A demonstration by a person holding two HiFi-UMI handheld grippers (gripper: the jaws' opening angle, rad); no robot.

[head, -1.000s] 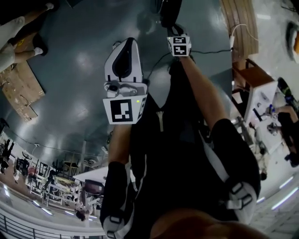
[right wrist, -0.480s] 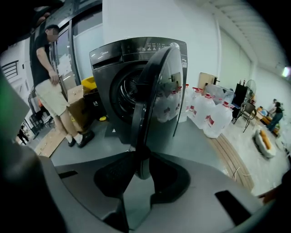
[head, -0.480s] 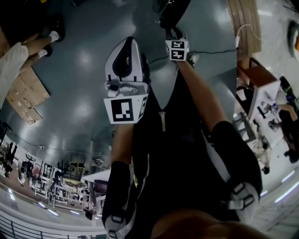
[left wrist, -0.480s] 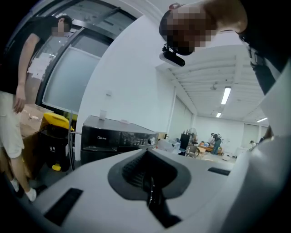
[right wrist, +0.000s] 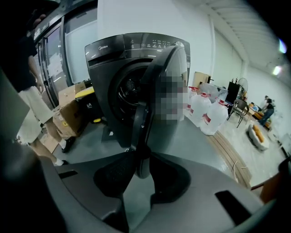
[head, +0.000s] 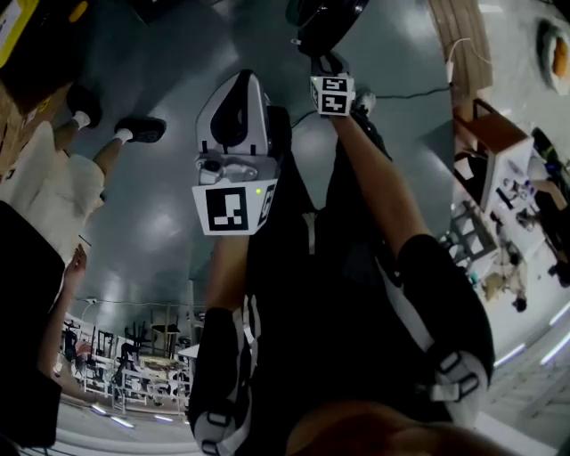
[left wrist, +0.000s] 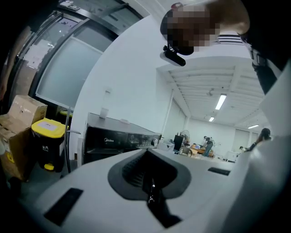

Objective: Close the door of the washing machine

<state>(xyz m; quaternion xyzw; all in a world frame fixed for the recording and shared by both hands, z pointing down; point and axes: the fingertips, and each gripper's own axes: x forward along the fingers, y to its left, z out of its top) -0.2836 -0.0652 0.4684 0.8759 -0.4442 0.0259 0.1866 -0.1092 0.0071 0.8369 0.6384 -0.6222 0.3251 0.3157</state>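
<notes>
The dark washing machine (right wrist: 109, 59) stands ahead in the right gripper view, its drum opening (right wrist: 129, 88) uncovered. Its round door (right wrist: 154, 77) is swung out toward me, edge-on. My right gripper (right wrist: 142, 168) has its jaws round the door's lower rim, and both pads look to touch it. From the head view the right gripper (head: 322, 55) reaches up to the dark door (head: 325, 18) at the top edge. My left gripper (head: 240, 80) hangs beside it over bare floor. The left gripper (left wrist: 150, 182) is shut with nothing in it.
A person (head: 53, 196) stands close on the left. Water jugs (right wrist: 209, 113) and wooden boards (right wrist: 227, 150) lie right of the machine, cardboard boxes (right wrist: 68, 118) to its left. A cable (head: 410, 93) runs over the floor. The left gripper view shows a yellow-lidded bin (left wrist: 45, 141).
The floor has slid under both grippers as I moved. The standing person has come much further into view at the left. The right gripper has stayed at the door.
</notes>
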